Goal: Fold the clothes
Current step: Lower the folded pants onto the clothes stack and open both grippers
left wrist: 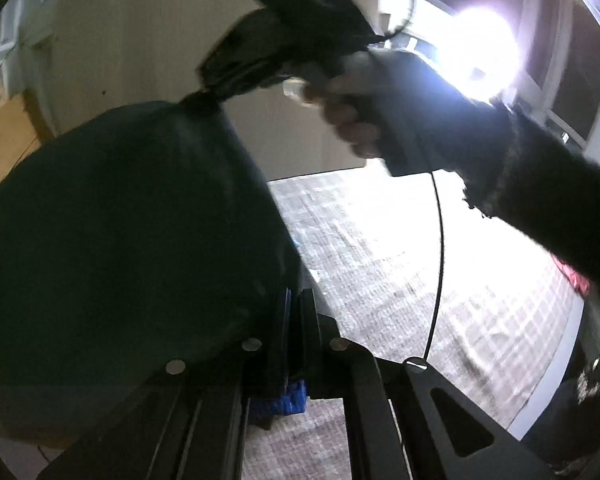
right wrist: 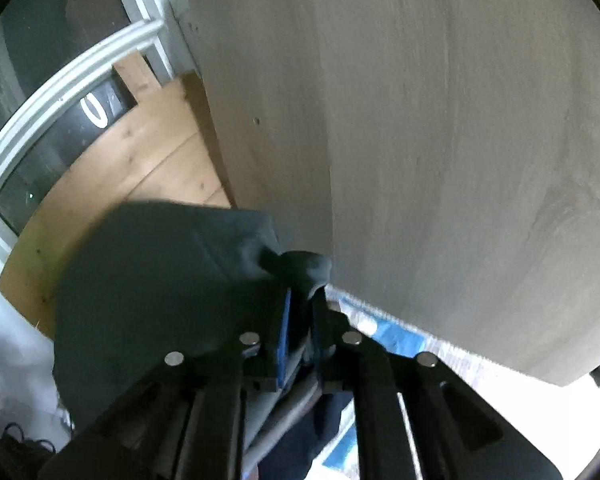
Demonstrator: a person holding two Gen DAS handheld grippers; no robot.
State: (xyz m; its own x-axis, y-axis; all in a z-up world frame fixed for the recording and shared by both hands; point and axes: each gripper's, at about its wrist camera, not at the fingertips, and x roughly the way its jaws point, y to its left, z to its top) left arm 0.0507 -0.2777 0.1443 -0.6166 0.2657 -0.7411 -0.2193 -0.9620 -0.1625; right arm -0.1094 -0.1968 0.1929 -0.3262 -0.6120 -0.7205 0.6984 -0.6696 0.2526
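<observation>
A dark green garment [left wrist: 132, 232] hangs stretched in the air between both grippers. My left gripper [left wrist: 294, 300] is shut on its near edge at the bottom of the left wrist view. Its far corner bunches into a knot-like tip [left wrist: 202, 102] held by my right gripper [left wrist: 268, 60], gripped by a person's hand [left wrist: 348, 120] in a dark fuzzy sleeve [left wrist: 540, 184]. In the right wrist view my right gripper [right wrist: 300, 300] is shut on a bunched fold of the same garment [right wrist: 160, 280], which drapes to the left.
A pale patterned bedspread [left wrist: 400, 264] lies below, with a red item [left wrist: 576, 276] at its right edge. A grey board wall [right wrist: 440, 140] stands close ahead. Wooden floor [right wrist: 140, 160] and a white-framed glass door [right wrist: 40, 100] are at left. A bright lamp [left wrist: 480, 44] glares.
</observation>
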